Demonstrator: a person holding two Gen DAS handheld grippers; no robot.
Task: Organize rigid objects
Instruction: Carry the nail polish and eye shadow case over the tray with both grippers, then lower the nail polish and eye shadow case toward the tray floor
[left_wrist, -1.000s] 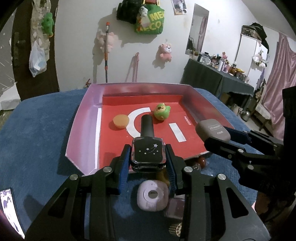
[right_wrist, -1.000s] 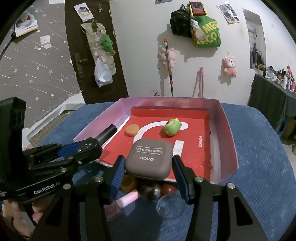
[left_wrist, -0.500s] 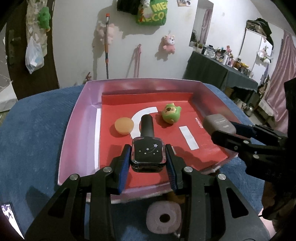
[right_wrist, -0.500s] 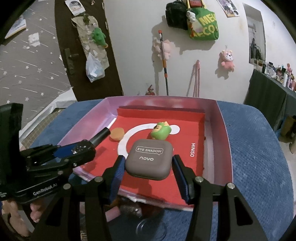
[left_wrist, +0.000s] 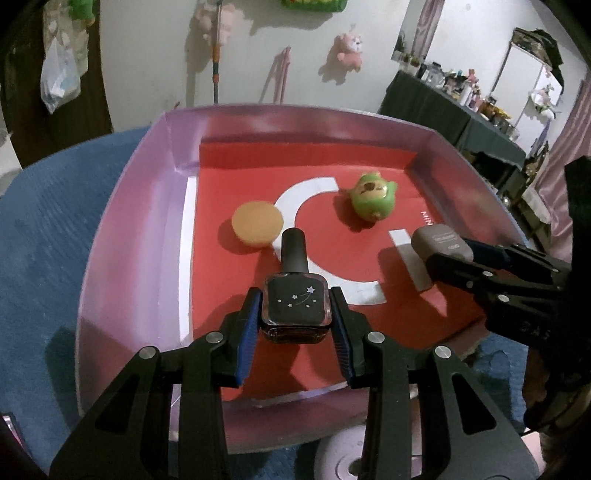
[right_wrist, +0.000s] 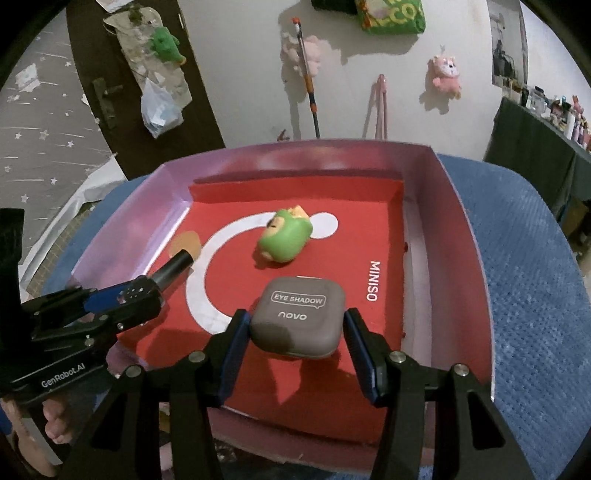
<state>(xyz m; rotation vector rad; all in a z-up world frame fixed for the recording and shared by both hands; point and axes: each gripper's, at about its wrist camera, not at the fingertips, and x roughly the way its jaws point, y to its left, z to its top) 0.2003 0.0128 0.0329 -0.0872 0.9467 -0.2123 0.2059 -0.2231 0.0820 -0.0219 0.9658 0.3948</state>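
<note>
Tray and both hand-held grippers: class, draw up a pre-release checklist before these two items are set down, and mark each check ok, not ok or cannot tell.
1. Left hand-held gripper clamps the nail polish: ok.
2. Right hand-held gripper clamps the eye shadow case: ok.
3. Both items are over the tray: ok.
4. Bare floor below each, apart from the sponge and green toy: ok.
5. Items touching the tray floor: cannot tell.
</note>
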